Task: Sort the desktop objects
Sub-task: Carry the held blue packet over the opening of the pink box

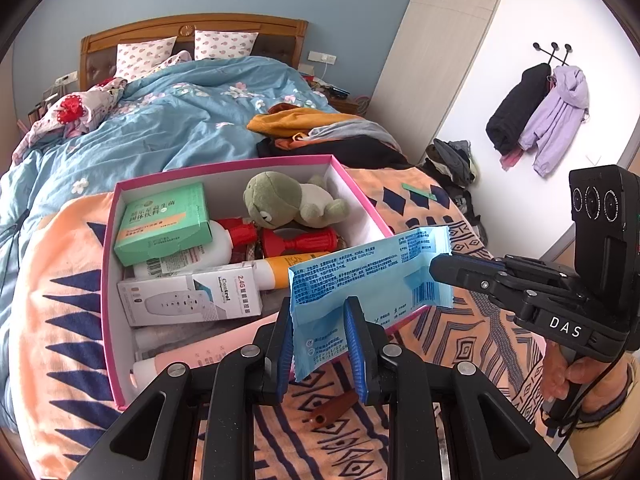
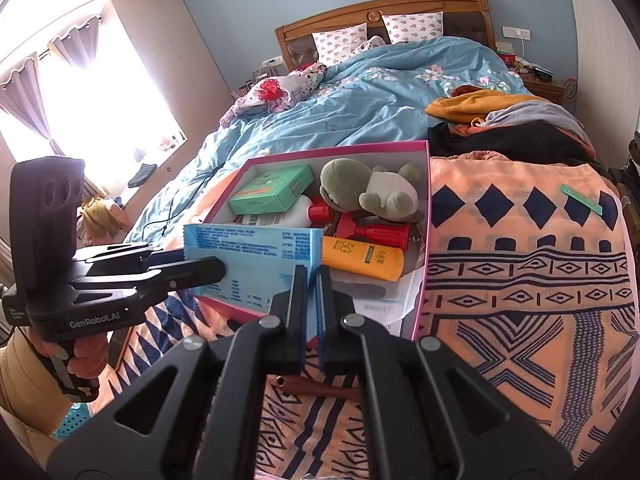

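Blue plastic packet (image 1: 368,276) with printed text and a barcode, held in the air over the near right corner of the pink-walled box (image 1: 256,162), both grippers on it. Left gripper (image 1: 320,344): blue-padded fingers (image 1: 354,344) standing somewhat apart with the packet's lower end between them, the pad on one side against the film, the other side not clear enough to judge full contact. Right gripper (image 2: 312,312): jaws drawn nearly together, clamped on the packet's other end, which shows in the left wrist view as black fingers pinching the right edge. Box contents: green carton (image 1: 162,222) leaning on a white bottle (image 1: 188,254); plush frog (image 1: 288,200) in the far right corner; red dumbbell-shaped item (image 1: 298,242) beneath it; orange tube (image 2: 362,258); white remote-control carton (image 1: 192,298); pink item (image 1: 184,358) at the near wall. Box stands on an orange and navy patterned blanket (image 2: 520,272) spread over the foot of a bed with a blue duvet (image 1: 160,120). Brown wooden object (image 1: 332,410) lies on the blanket just below the left gripper. Thin green strip (image 2: 582,198) lies on the blanket well apart to the right. A hand (image 2: 86,360) grips the left gripper's handle
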`<action>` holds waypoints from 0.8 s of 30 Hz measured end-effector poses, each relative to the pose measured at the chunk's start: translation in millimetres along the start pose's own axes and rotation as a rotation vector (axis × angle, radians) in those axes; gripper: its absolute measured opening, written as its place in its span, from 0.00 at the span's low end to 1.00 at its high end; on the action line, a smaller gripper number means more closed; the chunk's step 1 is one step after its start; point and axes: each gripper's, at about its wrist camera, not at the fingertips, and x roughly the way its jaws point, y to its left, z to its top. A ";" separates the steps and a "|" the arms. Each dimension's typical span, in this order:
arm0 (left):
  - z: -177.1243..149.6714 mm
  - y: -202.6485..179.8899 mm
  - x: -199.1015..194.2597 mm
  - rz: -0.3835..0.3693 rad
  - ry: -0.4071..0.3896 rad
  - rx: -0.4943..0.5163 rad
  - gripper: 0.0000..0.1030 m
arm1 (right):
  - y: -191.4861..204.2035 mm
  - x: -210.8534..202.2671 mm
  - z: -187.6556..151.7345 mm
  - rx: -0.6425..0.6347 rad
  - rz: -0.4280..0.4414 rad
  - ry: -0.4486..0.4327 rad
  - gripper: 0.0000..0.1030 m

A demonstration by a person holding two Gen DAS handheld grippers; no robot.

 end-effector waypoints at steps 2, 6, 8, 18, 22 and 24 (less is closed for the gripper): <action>1.6 0.5 1.7 0.002 0.000 0.000 0.23 | -0.7 0.8 1.1 0.000 0.000 0.000 0.05; 4.0 0.8 4.0 0.005 -0.002 -0.002 0.23 | -2.0 2.7 2.9 0.001 -0.002 0.000 0.05; 4.6 1.0 4.9 0.004 -0.002 -0.002 0.23 | -2.6 3.6 3.4 0.001 -0.003 0.001 0.05; 7.0 3.2 9.6 0.011 0.003 -0.007 0.23 | -6.1 10.2 5.5 0.008 -0.004 0.009 0.05; 7.6 3.7 10.9 0.014 0.004 -0.008 0.23 | -7.1 12.8 6.5 0.010 -0.004 0.011 0.05; 7.9 4.0 11.7 0.015 0.005 -0.008 0.23 | -7.6 13.8 6.9 0.011 -0.005 0.012 0.05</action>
